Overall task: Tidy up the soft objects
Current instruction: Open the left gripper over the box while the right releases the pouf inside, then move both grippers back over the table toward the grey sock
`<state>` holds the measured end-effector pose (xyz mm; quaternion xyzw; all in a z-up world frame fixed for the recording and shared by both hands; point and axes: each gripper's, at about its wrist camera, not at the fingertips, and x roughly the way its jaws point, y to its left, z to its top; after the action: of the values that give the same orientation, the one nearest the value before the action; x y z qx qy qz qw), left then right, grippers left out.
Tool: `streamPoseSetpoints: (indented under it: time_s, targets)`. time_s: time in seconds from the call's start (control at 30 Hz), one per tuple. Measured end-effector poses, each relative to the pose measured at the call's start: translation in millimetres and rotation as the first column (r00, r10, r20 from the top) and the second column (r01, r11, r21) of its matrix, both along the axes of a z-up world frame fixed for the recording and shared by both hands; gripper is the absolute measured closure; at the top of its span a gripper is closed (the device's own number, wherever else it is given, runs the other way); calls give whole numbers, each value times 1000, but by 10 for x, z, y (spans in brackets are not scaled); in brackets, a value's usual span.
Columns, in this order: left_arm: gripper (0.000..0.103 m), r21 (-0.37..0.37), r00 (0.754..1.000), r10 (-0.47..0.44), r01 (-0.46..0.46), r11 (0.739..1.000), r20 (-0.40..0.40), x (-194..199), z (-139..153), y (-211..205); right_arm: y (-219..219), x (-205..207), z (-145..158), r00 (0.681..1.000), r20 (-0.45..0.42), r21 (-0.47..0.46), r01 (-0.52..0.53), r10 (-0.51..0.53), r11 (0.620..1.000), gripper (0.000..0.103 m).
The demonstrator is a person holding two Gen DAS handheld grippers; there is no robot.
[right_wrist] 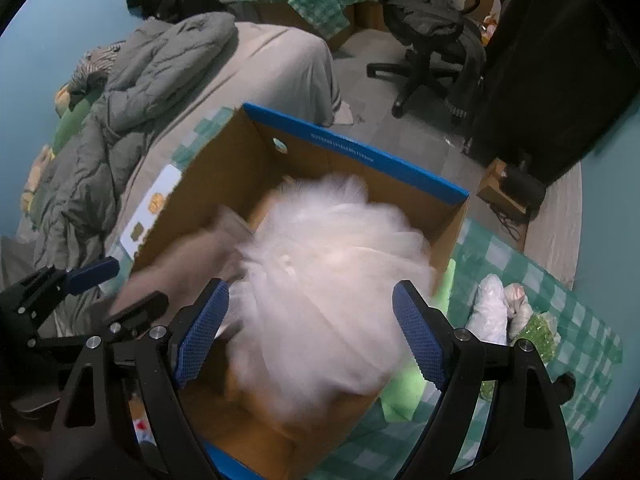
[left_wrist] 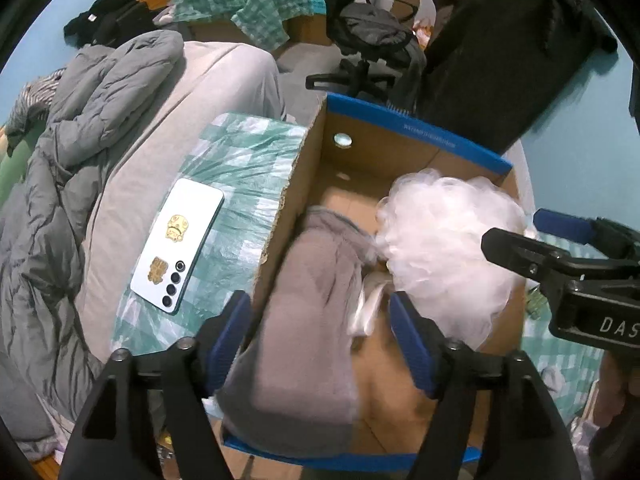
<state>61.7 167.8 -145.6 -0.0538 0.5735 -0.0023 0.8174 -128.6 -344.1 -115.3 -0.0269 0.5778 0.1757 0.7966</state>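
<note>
An open cardboard box (left_wrist: 416,128) with a blue rim (right_wrist: 360,152) stands on a green checked plastic sheet. Inside lie a grey fuzzy cloth (left_wrist: 312,304) and a white tulle puff (left_wrist: 452,240). My left gripper (left_wrist: 320,312) points down into the box, open, with the grey cloth between its blue pads and loose. My right gripper (right_wrist: 312,312) is open over the white puff (right_wrist: 332,264), which is blurred and sits between the pads without being pinched. Each gripper shows in the other's view: the right gripper (left_wrist: 512,228) and the left gripper (right_wrist: 136,284).
A white phone (left_wrist: 176,248) lies on the checked sheet (left_wrist: 240,168) left of the box. A grey duvet (left_wrist: 80,128) covers the bed. Wrapped soft bundles (right_wrist: 496,312) and green pieces (right_wrist: 404,392) lie right of the box. An office chair (right_wrist: 432,40) stands behind.
</note>
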Motion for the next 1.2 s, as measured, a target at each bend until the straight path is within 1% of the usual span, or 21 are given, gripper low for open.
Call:
streamPoseSetpoints:
  time_s: [0.07, 0.17, 0.3, 0.63, 0.83, 1.03, 1.2]
  targets:
    - [29, -16, 1000, 8, -8, 1000, 3, -12, 39, 9, 3, -13, 62, 1000, 10, 6, 1, -1, 1000, 18]
    - [29, -25, 1000, 7, -7, 1000, -1, -32, 92, -4, 121, -1, 96, 1000, 13, 3, -1, 1, 1000, 18]
    - [29, -25, 1000, -8, 9, 1000, 14, -77, 181, -66, 81, -55, 148, 1000, 16, 4, 13, -13, 1000, 18]
    - [29, -16, 998, -66, 66, 998, 17, -177, 329, -285, -126, -183, 272, 998, 30, 30, 49, -50, 998, 18]
    - [29, 1, 994, -108, 108, 994, 15, -227, 375, -495, -350, -243, 285, 997, 11, 54, 80, -81, 995, 18]
    - [29, -14, 990, -143, 143, 990, 14, -285, 409, -730, -608, -378, 271, 995, 15, 20, 98, -98, 995, 18]
    - [29, -18, 982, -190, 190, 982, -2, -328, 375, -983, -920, -514, 234, 989, 1, 9, 145, -145, 989, 18]
